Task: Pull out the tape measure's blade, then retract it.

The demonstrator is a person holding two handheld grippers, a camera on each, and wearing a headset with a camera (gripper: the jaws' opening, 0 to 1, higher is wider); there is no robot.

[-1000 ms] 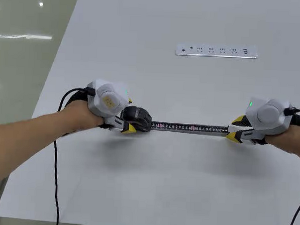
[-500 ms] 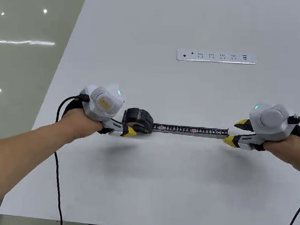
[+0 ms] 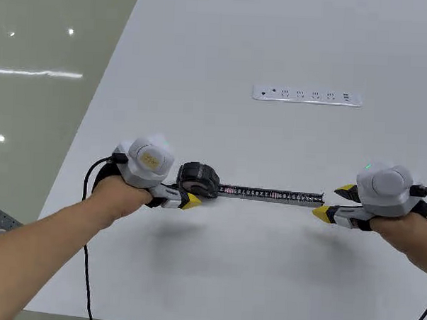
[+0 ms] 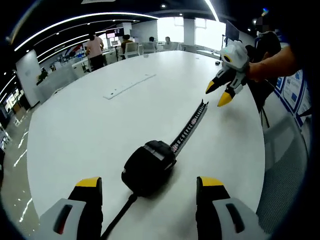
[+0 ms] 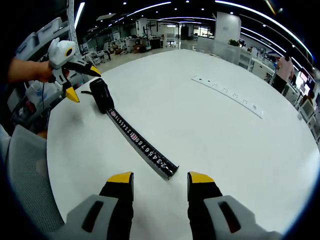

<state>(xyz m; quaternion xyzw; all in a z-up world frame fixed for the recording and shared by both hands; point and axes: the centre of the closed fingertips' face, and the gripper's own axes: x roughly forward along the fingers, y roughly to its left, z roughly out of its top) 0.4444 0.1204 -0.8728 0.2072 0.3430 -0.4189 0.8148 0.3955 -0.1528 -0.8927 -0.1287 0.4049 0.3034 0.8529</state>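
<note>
The black tape measure case (image 3: pixel 198 178) rests on the white table (image 3: pixel 216 266), with its blade (image 3: pixel 269 194) drawn out to the right and lying flat. My left gripper (image 3: pixel 186 192) stands open just behind the case, its jaws on either side and apart from it; in the left gripper view the case (image 4: pixel 149 166) lies ahead of the left gripper (image 4: pixel 150 184). My right gripper (image 3: pixel 332 200) is open, and the blade's end (image 5: pixel 170 171) lies free just in front of the right gripper (image 5: pixel 160 178).
A white power strip (image 3: pixel 306 95) lies farther back on the table. The table's left edge (image 3: pixel 95 105) drops to a shiny floor. A black cable (image 3: pixel 87 268) trails from my left hand. People and desks stand in the far background (image 4: pixel 95 45).
Both grippers have opened and let go: the right one released the blade's end, the left one released the case. The blade stays drawn out. The head camera shifted.
</note>
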